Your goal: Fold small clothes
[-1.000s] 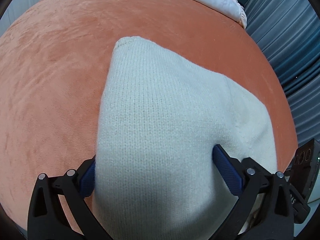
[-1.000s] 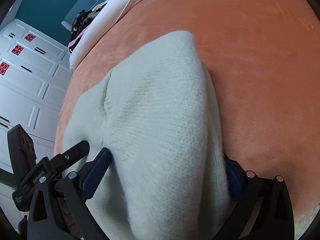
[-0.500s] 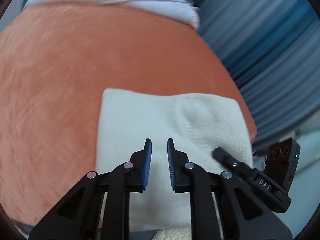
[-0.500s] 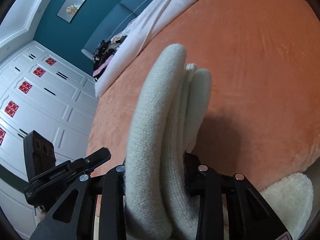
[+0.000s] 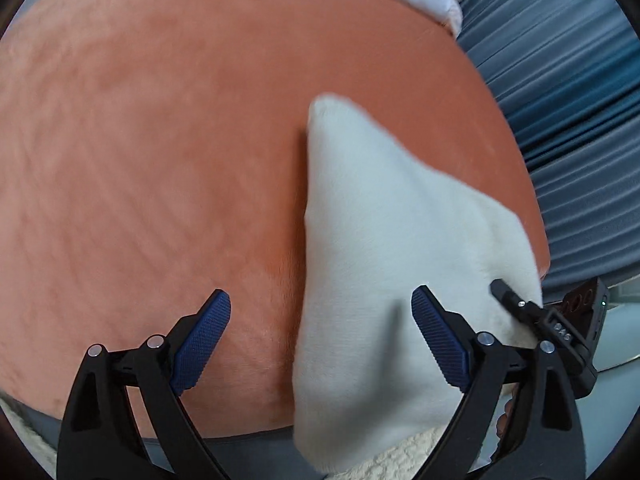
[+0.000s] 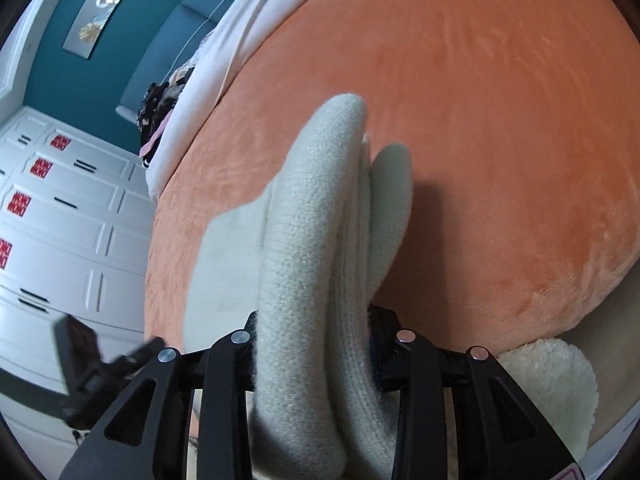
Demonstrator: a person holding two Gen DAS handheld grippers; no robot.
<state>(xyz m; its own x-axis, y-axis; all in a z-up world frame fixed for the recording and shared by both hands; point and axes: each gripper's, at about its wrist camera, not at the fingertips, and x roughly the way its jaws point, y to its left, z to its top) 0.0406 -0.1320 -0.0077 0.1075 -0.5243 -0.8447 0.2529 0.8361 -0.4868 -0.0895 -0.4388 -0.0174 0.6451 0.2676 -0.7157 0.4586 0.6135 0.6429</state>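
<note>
On plush orange blanket (image 5: 168, 152), thick folded knit (image 6: 312, 240)

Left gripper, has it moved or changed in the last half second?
Yes. The left gripper has opened wide and shifted left: the folded cream knit now sits right of centre against the orange bedspread, no longer straight ahead.

Left gripper (image 5: 320, 332) sits wide open at the bottom of the frame, blue pads apart. The cream knit garment (image 5: 384, 264) fills the lower right, draped over the orange blanket (image 5: 160, 140), slightly blurred.
</note>
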